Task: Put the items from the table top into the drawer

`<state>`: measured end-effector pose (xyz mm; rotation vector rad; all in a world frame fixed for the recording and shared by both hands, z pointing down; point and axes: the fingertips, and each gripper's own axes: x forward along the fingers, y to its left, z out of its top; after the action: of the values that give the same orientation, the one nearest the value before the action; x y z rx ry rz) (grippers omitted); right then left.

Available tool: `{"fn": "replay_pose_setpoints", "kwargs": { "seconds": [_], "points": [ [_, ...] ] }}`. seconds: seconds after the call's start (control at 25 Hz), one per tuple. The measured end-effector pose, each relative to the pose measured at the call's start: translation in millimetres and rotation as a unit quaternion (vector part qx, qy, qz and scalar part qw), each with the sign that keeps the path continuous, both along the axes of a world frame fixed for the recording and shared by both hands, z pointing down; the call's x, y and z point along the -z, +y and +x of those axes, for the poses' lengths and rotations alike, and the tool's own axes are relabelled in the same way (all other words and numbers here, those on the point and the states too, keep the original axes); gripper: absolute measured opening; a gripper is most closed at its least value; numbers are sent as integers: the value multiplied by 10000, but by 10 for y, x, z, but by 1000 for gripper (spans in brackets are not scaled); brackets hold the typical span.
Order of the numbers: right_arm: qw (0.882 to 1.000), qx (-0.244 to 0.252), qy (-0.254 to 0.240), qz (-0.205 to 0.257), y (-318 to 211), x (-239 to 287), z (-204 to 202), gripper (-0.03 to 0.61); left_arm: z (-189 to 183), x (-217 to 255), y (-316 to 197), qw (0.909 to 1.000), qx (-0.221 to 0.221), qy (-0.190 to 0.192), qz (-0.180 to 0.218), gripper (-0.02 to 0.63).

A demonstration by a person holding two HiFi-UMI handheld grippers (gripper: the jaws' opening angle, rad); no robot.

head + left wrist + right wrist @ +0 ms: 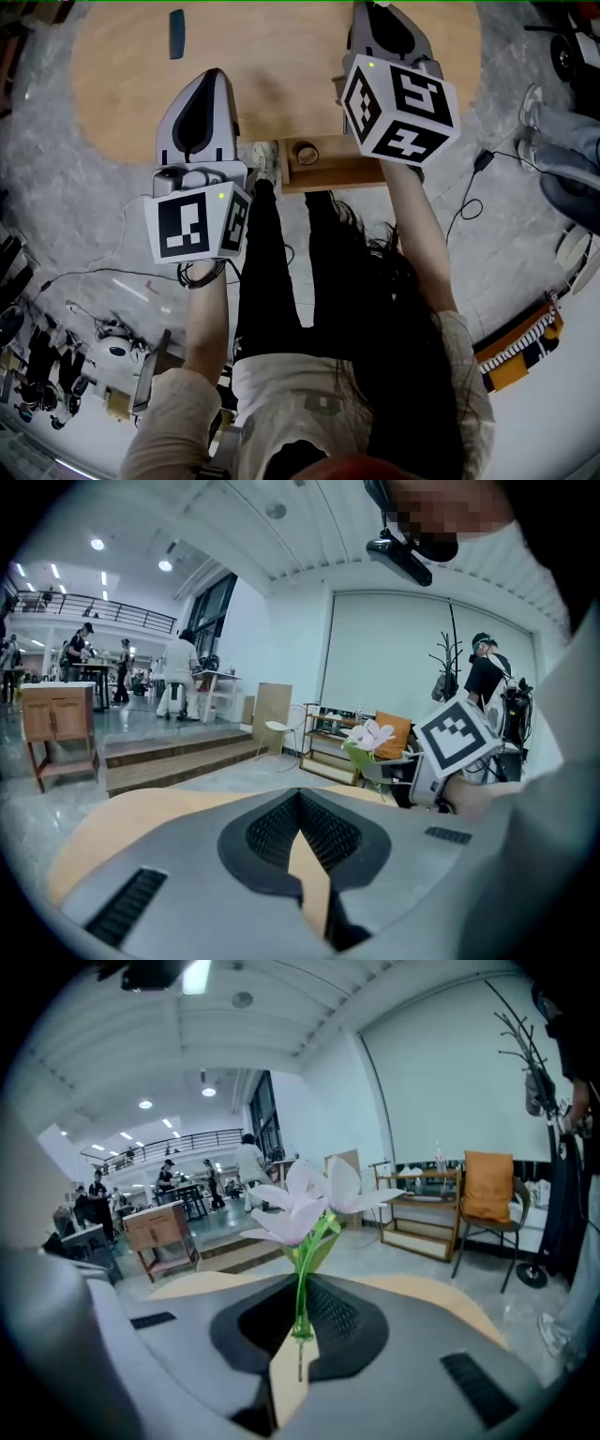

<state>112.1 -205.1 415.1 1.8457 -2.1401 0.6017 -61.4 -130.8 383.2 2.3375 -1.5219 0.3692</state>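
My right gripper (298,1340) is shut on the thin green stem of an artificial flower (309,1199) with pale pink petals, which stands up from the jaws. In the left gripper view the same flower (373,735) shows at the right, lifted above the table. In the head view my right gripper (373,7) is over the round wooden table (281,56), above the open drawer (323,174). A tape roll (307,152) lies in that drawer. My left gripper (208,77) (300,803) hangs over the table's near edge, shut with nothing in it. A slim blue item (176,34) lies on the tabletop, far left.
The person's legs stand between the grippers and the drawer front. Cables run over the grey floor on both sides. Another person's shoes (539,117) are at the right. A chair with an orange back (487,1199) and a wooden cabinet (159,1227) stand beyond the table.
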Motion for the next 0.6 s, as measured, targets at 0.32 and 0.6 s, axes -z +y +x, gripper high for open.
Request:
{"fn": "replay_pose_setpoints", "kwargs": {
  "seconds": [0.32,0.6],
  "points": [
    [9953,526,660,467,199,391,-216,28,40,129,-3,9999,42,-11,143,6],
    [9806,1635,1005,399,400,154,-414,28,37,91,48,9999,32,-59,82,6]
  ]
}}
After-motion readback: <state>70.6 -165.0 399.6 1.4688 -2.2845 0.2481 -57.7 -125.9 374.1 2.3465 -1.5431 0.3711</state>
